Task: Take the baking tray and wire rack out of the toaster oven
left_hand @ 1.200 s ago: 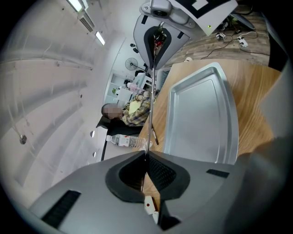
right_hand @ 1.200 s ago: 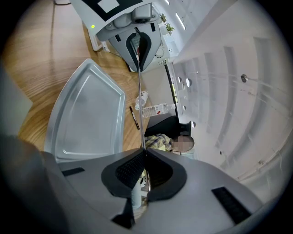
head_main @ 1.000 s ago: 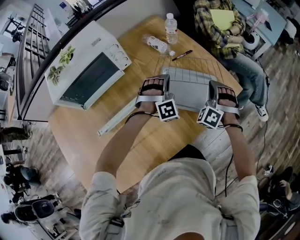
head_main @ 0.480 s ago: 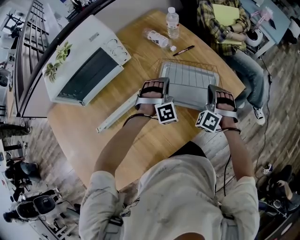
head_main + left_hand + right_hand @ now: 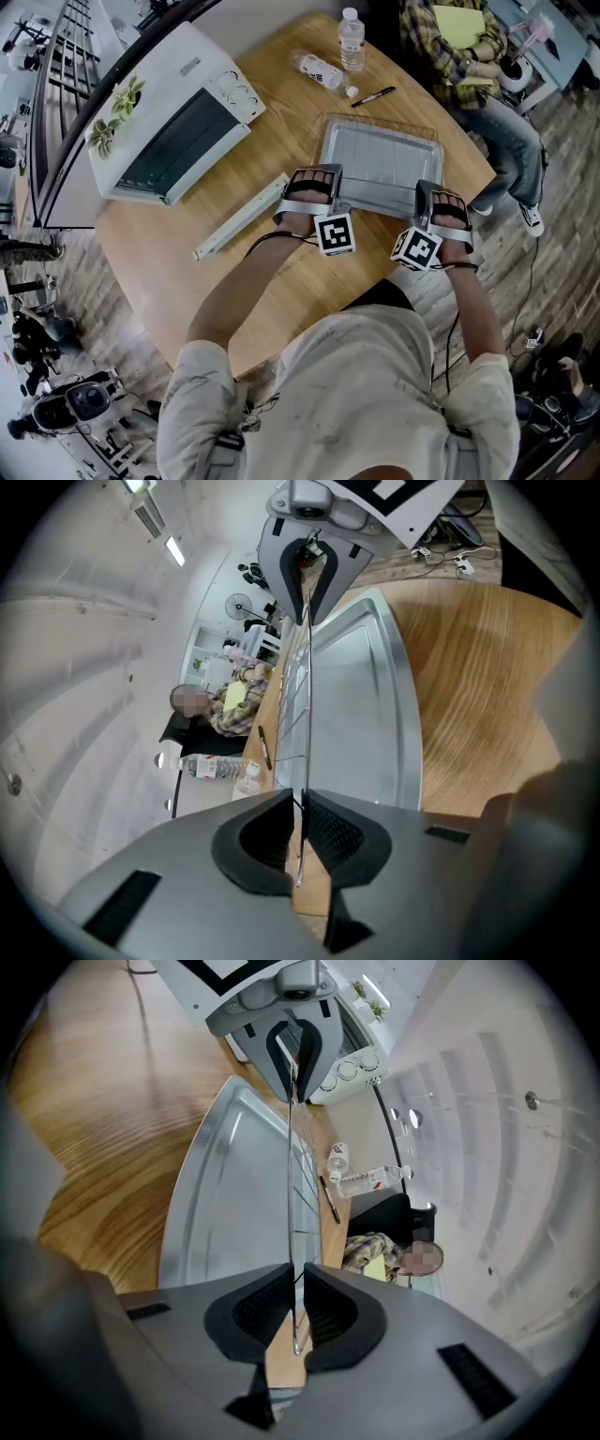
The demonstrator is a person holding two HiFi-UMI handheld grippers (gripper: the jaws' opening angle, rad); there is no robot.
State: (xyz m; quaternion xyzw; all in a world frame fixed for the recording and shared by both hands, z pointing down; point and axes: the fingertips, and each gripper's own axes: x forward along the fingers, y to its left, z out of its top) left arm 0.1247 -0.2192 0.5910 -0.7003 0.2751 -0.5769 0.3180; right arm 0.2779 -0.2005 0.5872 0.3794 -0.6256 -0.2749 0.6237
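Note:
The grey baking tray (image 5: 380,169) lies on the wooden table (image 5: 187,272) with the wire rack (image 5: 375,122) on top of it. My left gripper (image 5: 328,183) is at the tray's near left corner and my right gripper (image 5: 427,192) at its near right corner. In the left gripper view the rack's edge wire (image 5: 305,686) runs between the jaws of the left gripper (image 5: 298,803). In the right gripper view the same wire (image 5: 290,1176) passes between the jaws of the right gripper (image 5: 295,1283). Both pairs of jaws have just been opening, and a thin gap shows beside the wire.
The white toaster oven (image 5: 169,112) stands at the back left with its door shut. A long pale strip (image 5: 242,217) lies between it and the tray. Two water bottles (image 5: 352,39) (image 5: 319,70) and a pen (image 5: 373,96) lie beyond the tray. A seated person (image 5: 469,47) is at the far right.
Both grippers have come down with the tray and rack, which now rest on the table. The toaster oven and bottles have stayed put.

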